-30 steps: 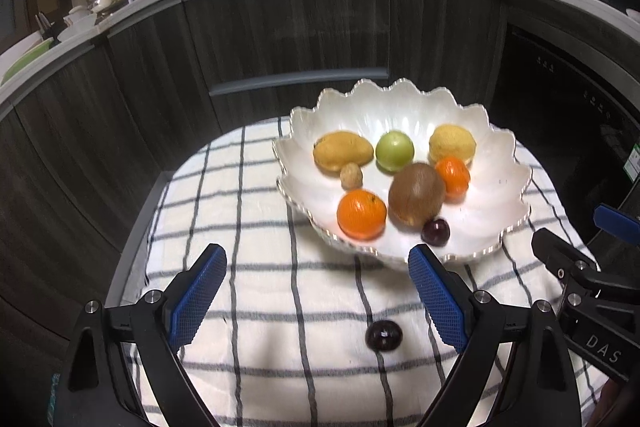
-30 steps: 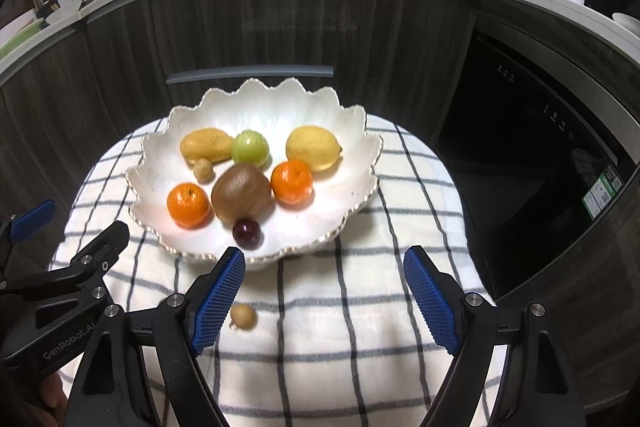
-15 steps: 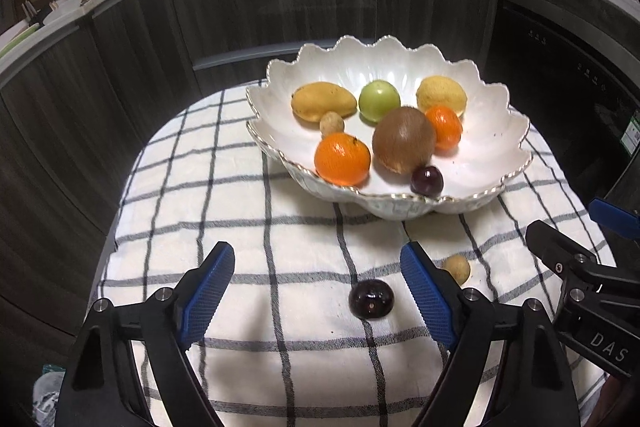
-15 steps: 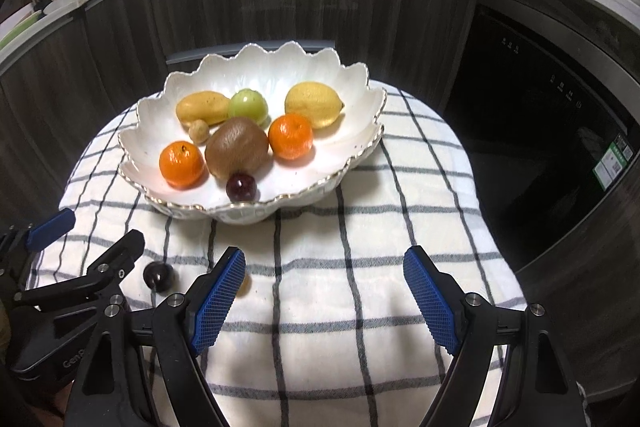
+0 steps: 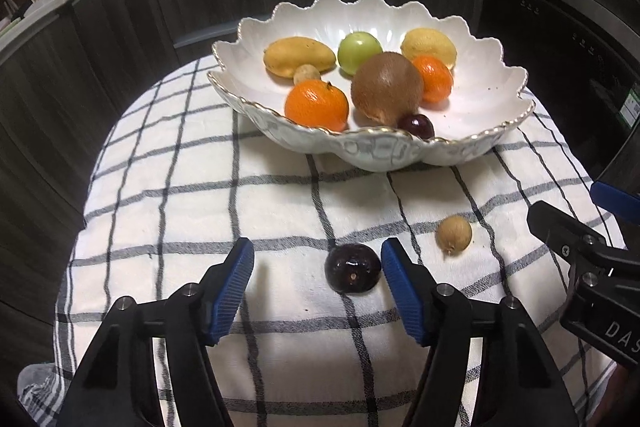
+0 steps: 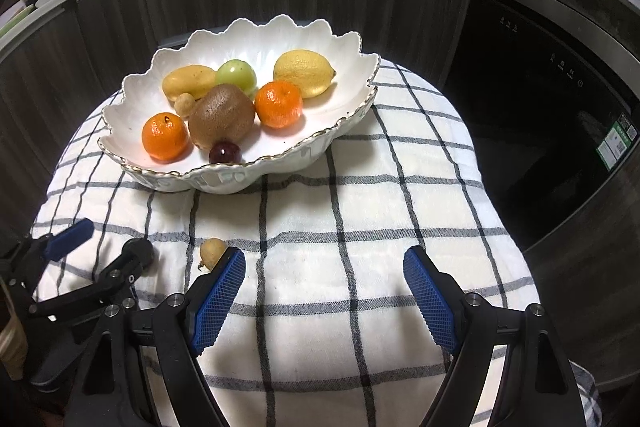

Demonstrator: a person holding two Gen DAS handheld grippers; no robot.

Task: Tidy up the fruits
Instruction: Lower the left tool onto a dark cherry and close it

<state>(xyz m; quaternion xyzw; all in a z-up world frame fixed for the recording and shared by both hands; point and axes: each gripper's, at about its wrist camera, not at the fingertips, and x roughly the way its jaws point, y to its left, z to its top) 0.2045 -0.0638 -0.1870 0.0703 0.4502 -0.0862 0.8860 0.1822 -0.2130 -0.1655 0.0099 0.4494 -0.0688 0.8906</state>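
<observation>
Dark wood-grain cabinets behind; checked cloth (image 5: 200,195) over a small table, scalloped white bowl (image 5: 492,143) at its far side. Bowl as landmark throughout.

Inside bowl: two oranges, kiwi, green fruit, lemon, yellow fruit, small tan fruit, one dark plum (image 5: 418,125) at near rim.

Outside bowl, on cloth in front of it: second dark plum (image 5: 352,267) and small tan longan (image 5: 453,231), longan just right of plum, both well short of bowl.

Left gripper (image 5: 317,273): spread wide, nothing held; plum sits inside the gap, hard against right pad, left pad well apart. Right gripper (image 6: 323,289): spread, empty, over bare cloth; longan (image 6: 212,251) just outside its left pad.

Step in hand, judged: collecting loose plum for bowl. Next move calls for slight rightward centring, then closing gently; round fruit likely to roll off the pad.

Versus half a second back: left gripper lower and nearer, plum now between pads rather than ahead; bowl further up frame.
</observation>
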